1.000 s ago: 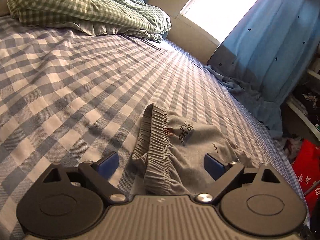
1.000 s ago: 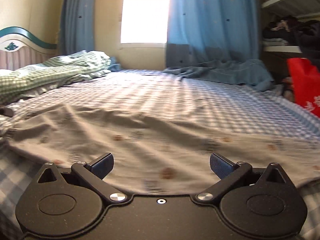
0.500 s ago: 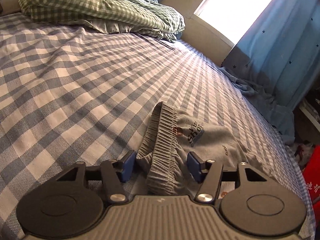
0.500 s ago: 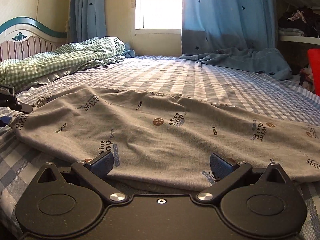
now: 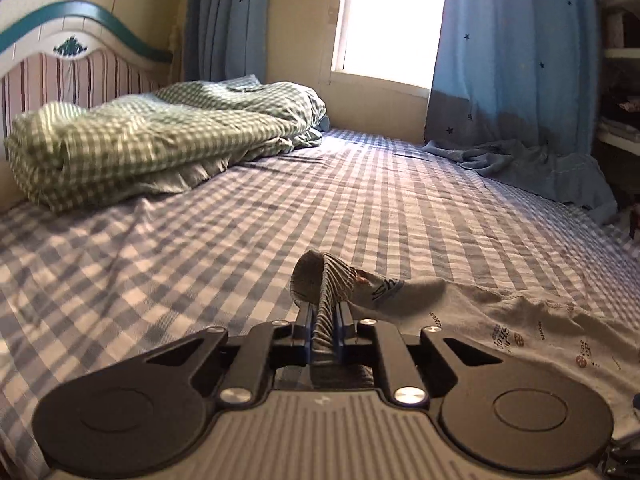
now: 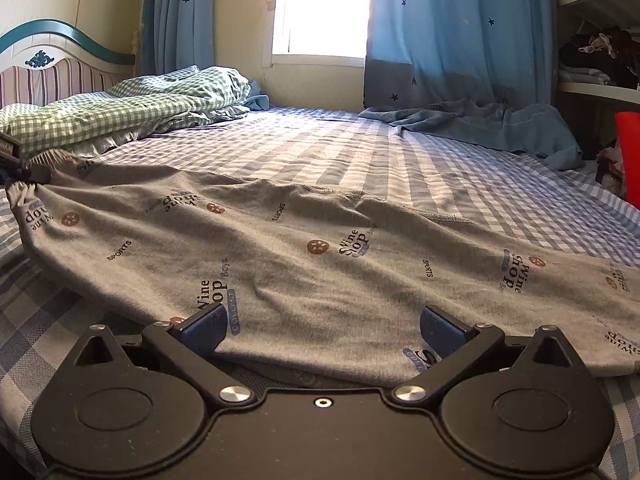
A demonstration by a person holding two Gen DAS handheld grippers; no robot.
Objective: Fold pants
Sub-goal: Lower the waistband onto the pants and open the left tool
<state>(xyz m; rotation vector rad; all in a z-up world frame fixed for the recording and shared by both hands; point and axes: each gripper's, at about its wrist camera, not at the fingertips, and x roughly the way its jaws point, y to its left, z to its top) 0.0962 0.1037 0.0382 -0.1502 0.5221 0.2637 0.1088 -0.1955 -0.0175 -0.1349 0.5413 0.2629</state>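
Grey printed pants [image 6: 320, 248] lie spread across the blue-checked bed sheet [image 6: 400, 160]. My left gripper [image 5: 325, 320] is shut on the ribbed waistband [image 5: 332, 280], which stands pinched upright between its jaws; the rest of the pants [image 5: 520, 332] trail off to the right. The left gripper also shows at the far left edge of the right wrist view [image 6: 12, 160], holding the waistband. My right gripper [image 6: 322, 326] is open, low over the near edge of the pants, with fabric lying between its blue pads.
A rumpled green-checked duvet [image 5: 160, 140] lies by the striped headboard [image 5: 60, 72]. Blue curtains [image 6: 460, 40] hang by the window, their ends pooled on the bed's far right. Shelves with clothes [image 6: 600, 60] and a red bag [image 6: 628, 156] stand at the right.
My left gripper closed from open onto the waistband and tilted up, lifting it. My right gripper moved in closer to the pants' near edge and stayed open.
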